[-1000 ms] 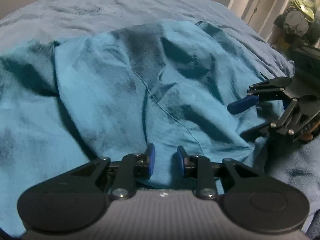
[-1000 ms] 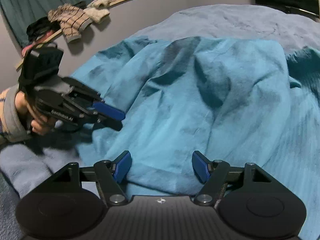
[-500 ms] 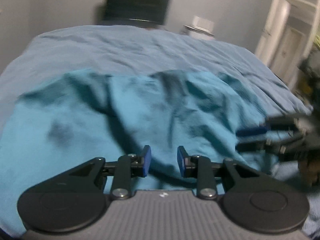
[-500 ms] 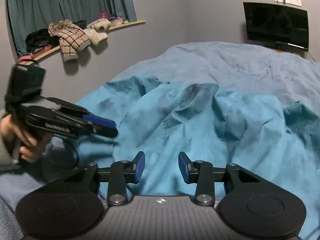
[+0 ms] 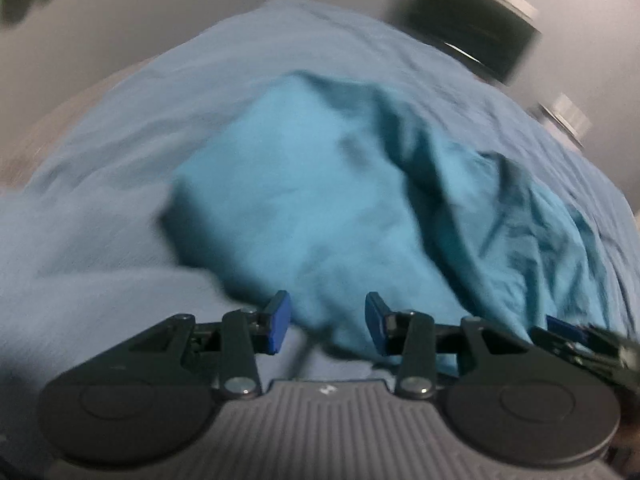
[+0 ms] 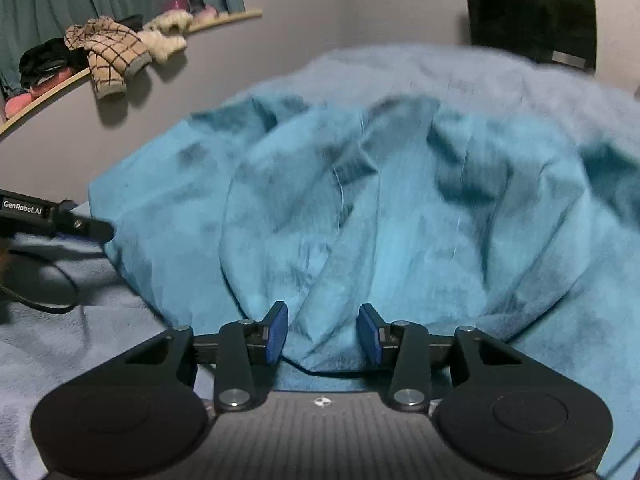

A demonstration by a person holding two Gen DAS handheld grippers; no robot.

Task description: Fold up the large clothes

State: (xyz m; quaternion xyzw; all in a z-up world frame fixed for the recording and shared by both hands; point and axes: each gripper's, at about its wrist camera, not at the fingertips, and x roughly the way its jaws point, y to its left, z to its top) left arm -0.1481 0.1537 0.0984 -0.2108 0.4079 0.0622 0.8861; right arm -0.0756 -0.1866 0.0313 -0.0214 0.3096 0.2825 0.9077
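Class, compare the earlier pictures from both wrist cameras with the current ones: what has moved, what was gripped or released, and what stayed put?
The left gripper has swung towards the left corner of the teal garment; its jaws are opening, and nothing is clamped. The right gripper narrowed from its wide opening, with a fold of the garment now between its fingers; its jaws are opening slightly. The garment remains crumpled on the blue bedspread.

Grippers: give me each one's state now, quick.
Left claw: opening, nothing pinched; teal garment edge just ahead.
Right claw: opening, garment fold between the pads, not pressed.
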